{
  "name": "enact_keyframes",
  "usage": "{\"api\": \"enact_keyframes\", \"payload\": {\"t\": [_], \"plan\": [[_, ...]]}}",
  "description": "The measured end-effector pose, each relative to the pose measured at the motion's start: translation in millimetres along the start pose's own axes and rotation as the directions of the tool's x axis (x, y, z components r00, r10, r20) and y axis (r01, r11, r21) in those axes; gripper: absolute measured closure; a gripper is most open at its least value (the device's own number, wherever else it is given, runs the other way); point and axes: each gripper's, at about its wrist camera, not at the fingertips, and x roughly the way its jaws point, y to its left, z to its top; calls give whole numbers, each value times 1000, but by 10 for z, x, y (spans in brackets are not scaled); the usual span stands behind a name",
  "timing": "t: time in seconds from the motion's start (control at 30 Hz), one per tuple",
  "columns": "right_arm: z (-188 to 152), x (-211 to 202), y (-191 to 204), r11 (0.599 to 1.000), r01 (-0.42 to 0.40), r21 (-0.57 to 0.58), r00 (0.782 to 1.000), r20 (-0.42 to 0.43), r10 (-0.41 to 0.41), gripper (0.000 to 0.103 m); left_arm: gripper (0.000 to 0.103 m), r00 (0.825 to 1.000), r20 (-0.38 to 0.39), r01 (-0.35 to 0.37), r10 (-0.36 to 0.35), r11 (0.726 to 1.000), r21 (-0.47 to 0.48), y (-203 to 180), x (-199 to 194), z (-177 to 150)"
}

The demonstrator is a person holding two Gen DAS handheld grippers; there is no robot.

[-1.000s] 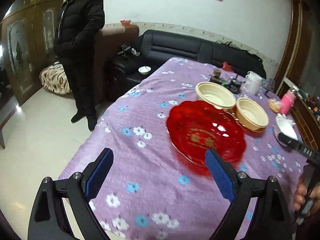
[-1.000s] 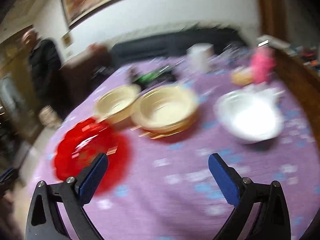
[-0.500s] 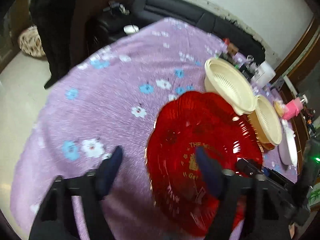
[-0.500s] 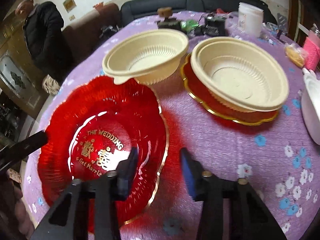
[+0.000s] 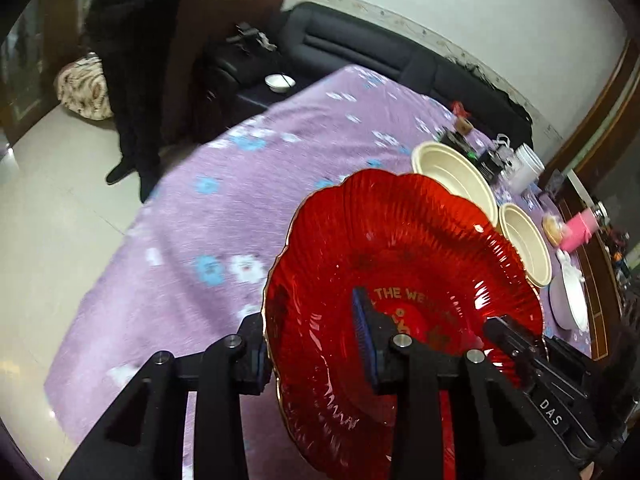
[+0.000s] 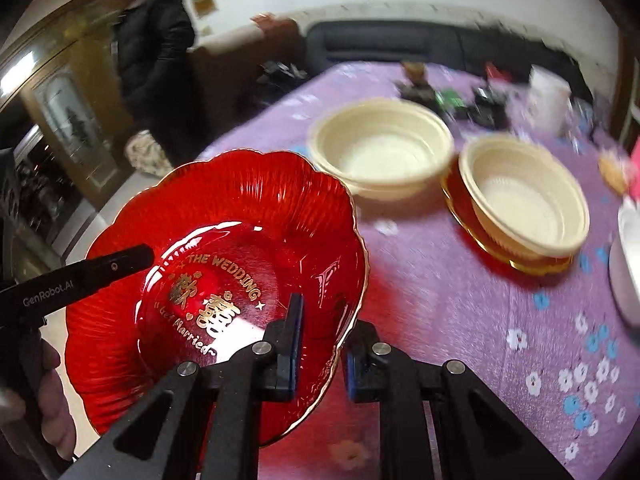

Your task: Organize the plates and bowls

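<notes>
A red glass plate (image 5: 404, 264) with gold "THE WEDDING" lettering is lifted off the purple tablecloth, held by both grippers. My left gripper (image 5: 312, 340) is shut on its left rim, one finger inside and one outside. My right gripper (image 6: 320, 340) is shut on the plate's (image 6: 224, 240) right rim in the same way. Beyond it stand two cream bowls, one (image 6: 380, 152) on the cloth and one (image 6: 524, 200) sitting on a second red plate (image 6: 464, 208). Both bowls also show in the left wrist view, the near one (image 5: 452, 176) and the far one (image 5: 524, 240).
A white dish (image 5: 572, 296) lies at the right edge. A white cup (image 6: 548, 96), a pink item (image 5: 580, 232) and small clutter (image 6: 452, 100) sit at the far end. A man in black (image 6: 152, 44) stands left of the table, by a dark sofa (image 5: 360, 48).
Both grippers went from open above the table to shut on opposite rims of the red plate, and the plate has risen off the cloth.
</notes>
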Motion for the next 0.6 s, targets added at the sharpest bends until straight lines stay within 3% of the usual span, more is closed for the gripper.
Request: {"api": "enact_keyframes", "payload": {"t": [0.1, 0.3, 0.4, 0.5, 0.53, 0.6], "plan": [[-46, 22, 164, 999, -4, -48, 1000, 15, 4, 85, 70, 998, 4, -58, 58, 998, 4, 76, 6, -79], [-173, 257, 204, 998, 29, -64, 1000, -4, -30, 84, 69, 992, -72, -106, 106, 994, 0, 155, 336, -127], [-224, 388, 132, 996, 68, -56, 997, -24, -70, 82, 62, 988, -73, -135, 136, 991, 18, 118, 381, -109], [-236, 357, 23, 999, 34, -22, 998, -49, -35, 80, 48, 988, -38, -152, 152, 988, 7, 105, 228, -109], [-231, 301, -26, 1000, 16, -3, 999, -35, -16, 75, 41, 987, -22, -161, 161, 987, 0, 100, 136, -114], [-225, 148, -73, 1000, 12, 13, 1000, 1, -12, 63, 38, 984, 11, -180, 180, 984, -7, 66, -69, -132]]}}
